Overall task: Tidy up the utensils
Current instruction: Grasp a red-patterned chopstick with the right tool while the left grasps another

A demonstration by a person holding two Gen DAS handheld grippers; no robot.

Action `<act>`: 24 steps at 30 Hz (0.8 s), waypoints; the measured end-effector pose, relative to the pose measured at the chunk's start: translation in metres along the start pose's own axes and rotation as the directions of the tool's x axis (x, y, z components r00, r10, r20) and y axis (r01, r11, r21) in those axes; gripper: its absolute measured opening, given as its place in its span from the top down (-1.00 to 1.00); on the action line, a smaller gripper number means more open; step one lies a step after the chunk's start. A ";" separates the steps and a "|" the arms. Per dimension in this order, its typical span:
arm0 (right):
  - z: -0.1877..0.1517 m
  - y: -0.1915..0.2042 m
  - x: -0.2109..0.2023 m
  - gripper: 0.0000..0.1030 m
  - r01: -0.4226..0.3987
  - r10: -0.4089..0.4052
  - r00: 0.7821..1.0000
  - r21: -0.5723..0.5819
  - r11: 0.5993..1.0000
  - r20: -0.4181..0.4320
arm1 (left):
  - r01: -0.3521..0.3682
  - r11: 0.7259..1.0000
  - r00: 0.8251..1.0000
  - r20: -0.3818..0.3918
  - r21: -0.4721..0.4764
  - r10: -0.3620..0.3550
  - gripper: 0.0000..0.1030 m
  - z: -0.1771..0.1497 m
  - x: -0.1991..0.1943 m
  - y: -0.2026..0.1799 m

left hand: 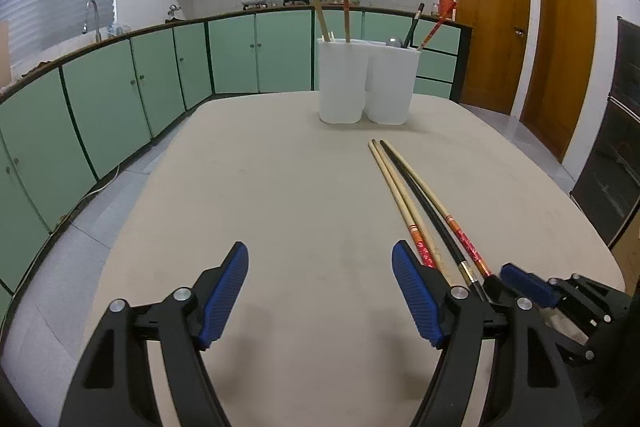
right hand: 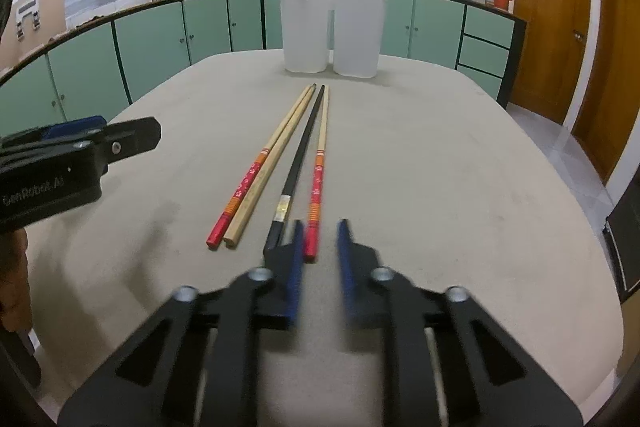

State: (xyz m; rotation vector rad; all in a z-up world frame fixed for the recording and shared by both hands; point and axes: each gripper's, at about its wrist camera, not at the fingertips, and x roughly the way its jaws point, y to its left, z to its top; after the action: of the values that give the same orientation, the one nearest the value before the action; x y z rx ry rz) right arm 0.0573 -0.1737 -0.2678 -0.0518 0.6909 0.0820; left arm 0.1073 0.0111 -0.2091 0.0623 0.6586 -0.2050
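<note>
Several chopsticks lie side by side on the beige table: a red-patterned one, a plain wooden one, a black one and another red-patterned one. My right gripper is open, its blue pads either side of the red end of that last chopstick, not closed on it. My left gripper is open and empty, left of the chopsticks. A white two-compartment holder stands at the table's far side with several chopsticks in it; it also shows in the left wrist view.
Green kitchen cabinets curve round the left and back. Wooden doors are at the right. A dark oven stands at the far right. The left gripper body sits at the left edge of the right wrist view.
</note>
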 end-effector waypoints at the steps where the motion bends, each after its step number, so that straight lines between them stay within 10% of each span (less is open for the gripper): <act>1: 0.001 -0.004 0.001 0.90 -0.005 0.005 1.000 0.013 1.000 -0.002 | 0.003 1.000 1.000 -0.001 0.000 -0.003 -0.42 0.000 0.000 -0.002; 24: 0.002 -0.058 -0.008 0.90 0.057 -0.059 0.998 0.117 0.991 0.007 | 0.063 0.998 0.987 -0.145 -0.001 -0.062 -0.30 -0.013 0.032 -0.042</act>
State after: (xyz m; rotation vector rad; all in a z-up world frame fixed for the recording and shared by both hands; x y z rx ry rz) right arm 0.0575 -0.2316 -0.2604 0.0412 0.6817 -0.0142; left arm 0.1148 -0.0342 -0.2385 0.0604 0.8063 -0.2636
